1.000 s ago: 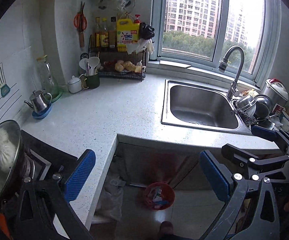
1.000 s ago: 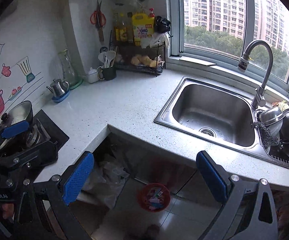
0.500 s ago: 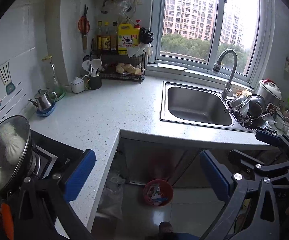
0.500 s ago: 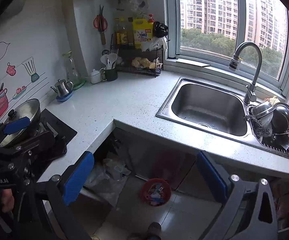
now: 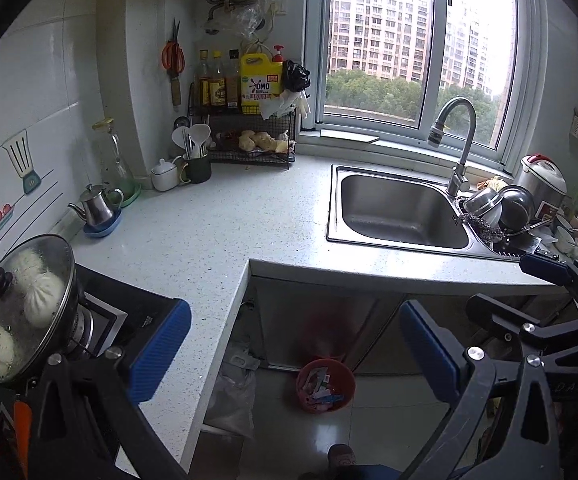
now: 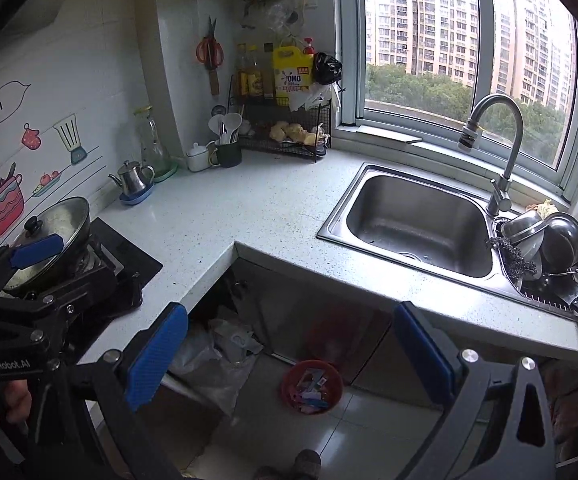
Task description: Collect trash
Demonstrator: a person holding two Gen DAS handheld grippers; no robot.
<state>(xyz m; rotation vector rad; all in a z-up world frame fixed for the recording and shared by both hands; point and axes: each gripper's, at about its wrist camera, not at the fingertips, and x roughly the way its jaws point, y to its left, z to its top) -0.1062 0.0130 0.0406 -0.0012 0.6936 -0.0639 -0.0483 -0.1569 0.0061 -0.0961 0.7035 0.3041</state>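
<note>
A red trash bin point(image 5: 325, 385) with paper scraps stands on the tiled floor under the counter corner; it also shows in the right wrist view point(image 6: 312, 386). My left gripper point(image 5: 295, 350) is open and empty, held high above the floor in front of the counter. My right gripper point(image 6: 291, 350) is open and empty at about the same height. Each gripper shows at the edge of the other's view. No loose trash shows on the white counter point(image 5: 193, 240).
A steel sink point(image 5: 399, 210) with a tap lies at the right, dishes point(image 5: 501, 210) beside it. A lidded pan with buns point(image 5: 21, 308) sits on the stove at left. A kettle point(image 5: 97, 208), utensil cup and wire rack point(image 5: 249, 136) stand at the back. Plastic bags point(image 6: 217, 356) lie under the counter.
Both grippers have drawn back and risen from the counter, so more of the kitchen and floor shows. Both stayed open and empty.
</note>
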